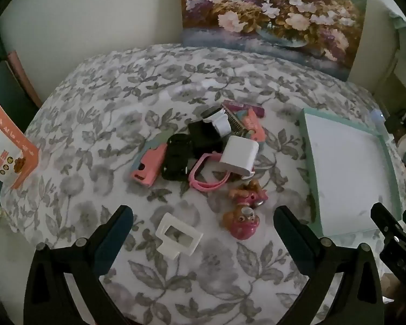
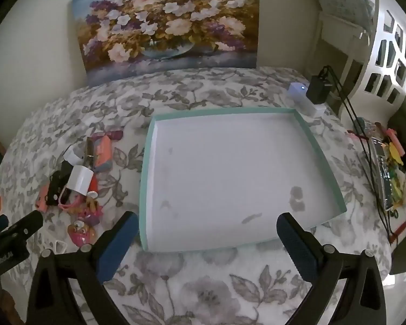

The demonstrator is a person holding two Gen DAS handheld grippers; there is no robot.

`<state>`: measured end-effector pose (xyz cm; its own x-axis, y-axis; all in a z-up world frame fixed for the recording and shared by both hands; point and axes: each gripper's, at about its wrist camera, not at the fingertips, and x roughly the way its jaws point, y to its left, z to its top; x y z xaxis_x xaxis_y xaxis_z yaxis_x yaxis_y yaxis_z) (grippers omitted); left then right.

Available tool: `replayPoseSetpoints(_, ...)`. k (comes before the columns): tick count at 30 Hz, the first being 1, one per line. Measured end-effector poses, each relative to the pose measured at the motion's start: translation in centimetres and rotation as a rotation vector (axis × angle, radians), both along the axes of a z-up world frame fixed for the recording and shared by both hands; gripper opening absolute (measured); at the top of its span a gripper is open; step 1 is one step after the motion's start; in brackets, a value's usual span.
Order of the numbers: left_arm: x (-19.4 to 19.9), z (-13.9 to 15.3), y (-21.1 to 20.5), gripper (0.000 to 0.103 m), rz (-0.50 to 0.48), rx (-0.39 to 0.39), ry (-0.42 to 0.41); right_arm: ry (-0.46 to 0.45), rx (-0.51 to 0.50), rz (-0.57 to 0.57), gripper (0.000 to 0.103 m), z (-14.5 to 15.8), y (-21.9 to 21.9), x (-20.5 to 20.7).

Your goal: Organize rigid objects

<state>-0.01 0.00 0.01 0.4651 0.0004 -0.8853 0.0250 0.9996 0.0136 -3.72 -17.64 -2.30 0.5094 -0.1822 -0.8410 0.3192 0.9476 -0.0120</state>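
Observation:
A heap of small rigid objects lies on the floral cloth: a white charger block (image 1: 239, 155), a pink box cutter (image 1: 147, 169), a black toy car (image 1: 177, 157), a pink band (image 1: 205, 172), two pink dog figures (image 1: 243, 208) and a white square clip (image 1: 179, 236). My left gripper (image 1: 203, 216) hangs open above the clip and the dog figures, holding nothing. A shallow teal-rimmed tray (image 2: 322, 157) with a bare white floor lies to the right of the heap. My right gripper (image 2: 207, 223) stands open over the tray's near edge, with nothing between its fingers.
A flower painting (image 2: 170, 19) leans on the wall behind the table. An orange-and-white package (image 1: 10, 151) sits at the left table edge. At the right stand a white device with a black plug (image 2: 315, 92), cables and a cluttered strip (image 2: 387, 173).

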Motion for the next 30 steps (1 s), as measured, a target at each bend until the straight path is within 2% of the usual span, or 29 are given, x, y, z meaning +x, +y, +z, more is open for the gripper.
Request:
replayPoseSetpoints(15, 0.03, -0.36, -0.12, 0.103, -0.003, 0.038, 0.016, 0.022, 0.012, 0.019, 0.103, -0.35, 0.06, 0.00)
replayPoseSetpoints(30, 0.00, -0.54, 0.04, 0.103, -0.003, 0.042, 0.023, 0.045, 0.011, 0.029, 0.103, -0.65, 0.34, 0.16)
